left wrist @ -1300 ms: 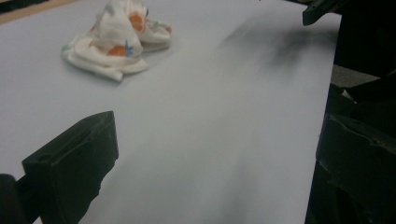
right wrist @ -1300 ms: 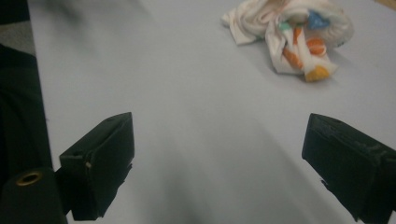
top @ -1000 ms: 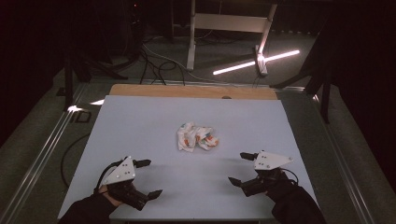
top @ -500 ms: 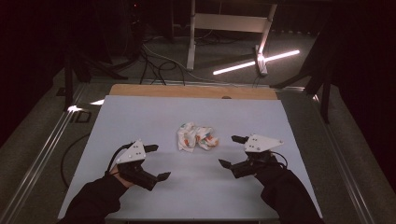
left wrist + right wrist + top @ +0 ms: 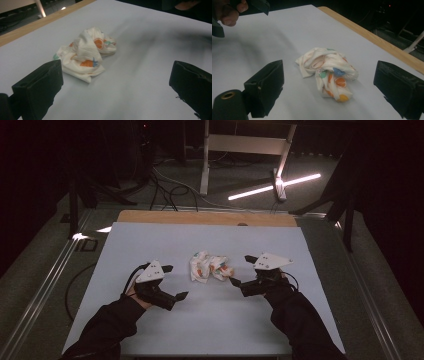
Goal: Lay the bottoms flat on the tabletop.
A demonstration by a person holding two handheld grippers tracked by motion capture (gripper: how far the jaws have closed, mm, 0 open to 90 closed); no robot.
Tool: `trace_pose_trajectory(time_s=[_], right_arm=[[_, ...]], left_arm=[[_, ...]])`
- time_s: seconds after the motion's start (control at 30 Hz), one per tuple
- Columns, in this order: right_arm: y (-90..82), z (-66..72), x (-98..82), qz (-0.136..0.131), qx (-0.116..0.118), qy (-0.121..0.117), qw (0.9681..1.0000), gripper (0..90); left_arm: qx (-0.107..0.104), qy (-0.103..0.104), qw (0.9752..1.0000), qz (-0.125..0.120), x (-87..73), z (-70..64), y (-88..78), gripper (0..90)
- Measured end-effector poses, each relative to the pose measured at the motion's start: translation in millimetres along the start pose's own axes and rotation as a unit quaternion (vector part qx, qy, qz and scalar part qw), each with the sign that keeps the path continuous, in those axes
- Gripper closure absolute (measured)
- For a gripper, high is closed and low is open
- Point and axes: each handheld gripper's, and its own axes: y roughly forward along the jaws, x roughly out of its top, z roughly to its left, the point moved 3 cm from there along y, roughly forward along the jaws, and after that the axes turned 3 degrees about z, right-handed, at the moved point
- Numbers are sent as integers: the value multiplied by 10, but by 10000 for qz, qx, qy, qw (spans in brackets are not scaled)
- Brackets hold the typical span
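A crumpled white cloth (image 5: 210,266) with orange, blue and green prints lies in a heap in the middle of the pale table sheet (image 5: 150,240). My left gripper (image 5: 175,282) is open just left of the heap, a short gap away, jaws turned toward it. My right gripper (image 5: 241,270) is open close to the heap's right side. In the left gripper view the cloth (image 5: 86,53) lies ahead of the wide-apart jaws of the left gripper (image 5: 117,75). In the right gripper view the cloth (image 5: 329,71) sits just beyond the spread jaws of the right gripper (image 5: 330,75).
A wooden strip (image 5: 205,217) runs along the table's far edge. Beyond it the dark floor holds cables (image 5: 165,190), a metal stand (image 5: 205,165) and a lit tube lamp (image 5: 272,187). The person's other hand (image 5: 227,15) appears at the top left of the right gripper view.
Both grippers have moved away from the near edge and inward to either side of the cloth. Both stay open. The cloth has not moved.
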Motion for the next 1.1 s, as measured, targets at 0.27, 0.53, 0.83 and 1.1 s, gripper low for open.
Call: trace_pose_trajectory(time_s=[0.27, 0.53, 0.83, 1.1], right_arm=[[208, -75, -24, 140, -156, 111, 9997, 101], [382, -100, -90, 274, -218, 361, 9987, 136], [572, -52, -278, 565, -289, 554, 9964, 196], [762, 22, -333, 821, -344, 533, 9946, 314]], left_arm=[[102, -26, 9998, 156, 34, 69, 225, 0], [102, 21, 9990, 432, 49, 29, 475, 0], [142, -68, 9979, 622, 12, 54, 732, 0], [340, -55, 9959, 832, -23, 48, 945, 127]])
